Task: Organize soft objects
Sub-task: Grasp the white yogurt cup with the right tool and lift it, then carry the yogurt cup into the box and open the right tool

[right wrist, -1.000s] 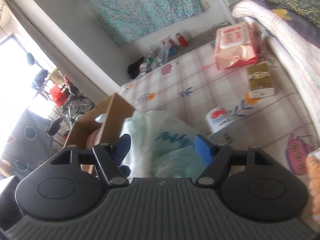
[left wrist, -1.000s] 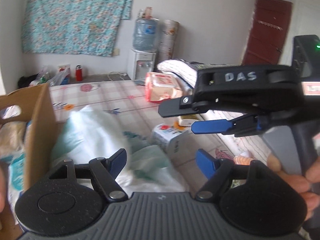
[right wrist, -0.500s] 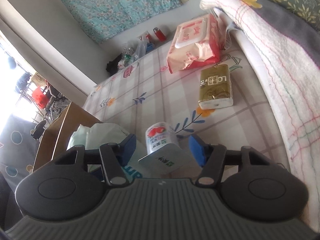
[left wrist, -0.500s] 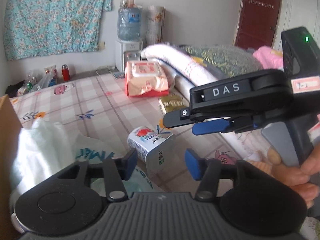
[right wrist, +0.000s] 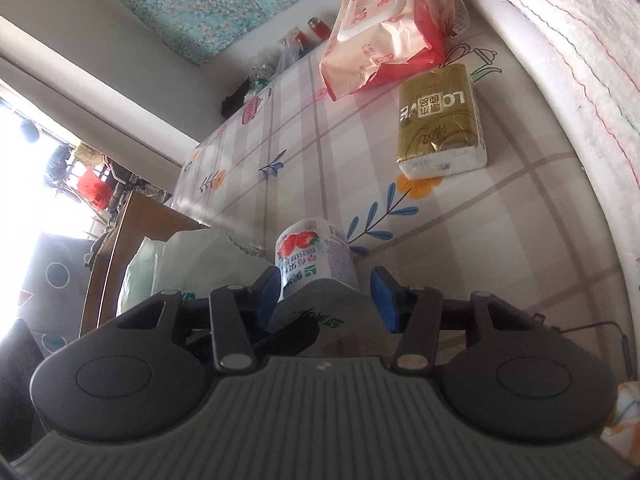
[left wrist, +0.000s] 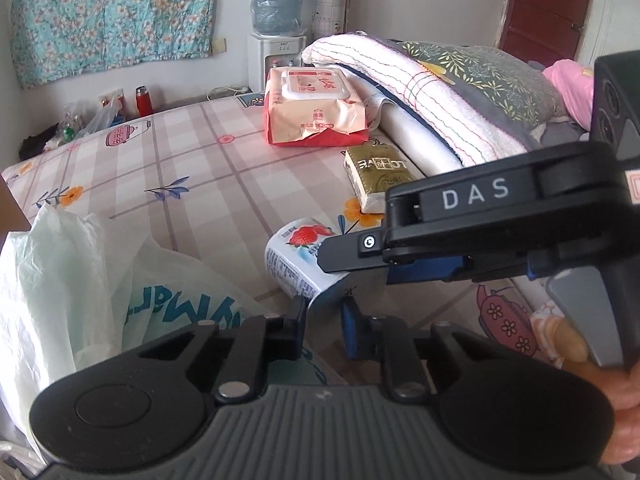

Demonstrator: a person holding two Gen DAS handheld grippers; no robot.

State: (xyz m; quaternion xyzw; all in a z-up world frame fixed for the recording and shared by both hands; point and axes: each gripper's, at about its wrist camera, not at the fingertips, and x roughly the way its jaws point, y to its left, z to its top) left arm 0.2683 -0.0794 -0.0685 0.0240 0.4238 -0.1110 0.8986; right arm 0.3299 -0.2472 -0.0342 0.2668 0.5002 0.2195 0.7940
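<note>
Your left gripper (left wrist: 325, 320) has just clenched on the near end of the strawberry pouch (left wrist: 298, 258), which hides its pads. Your right gripper (right wrist: 326, 294) has been narrowing around that pouch; its far pad stands clear. Open bedsheet (right wrist: 460, 240) ahead.

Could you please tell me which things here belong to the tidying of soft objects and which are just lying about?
Part of the job:
strawberry pouch, between both grippers
wet wipes pack
gold tissue pack
plastic bag
cardboard box
left gripper
right gripper

Just lying about:
water dispenser
red flask
folded blankets
floral cloth on the wall
</note>
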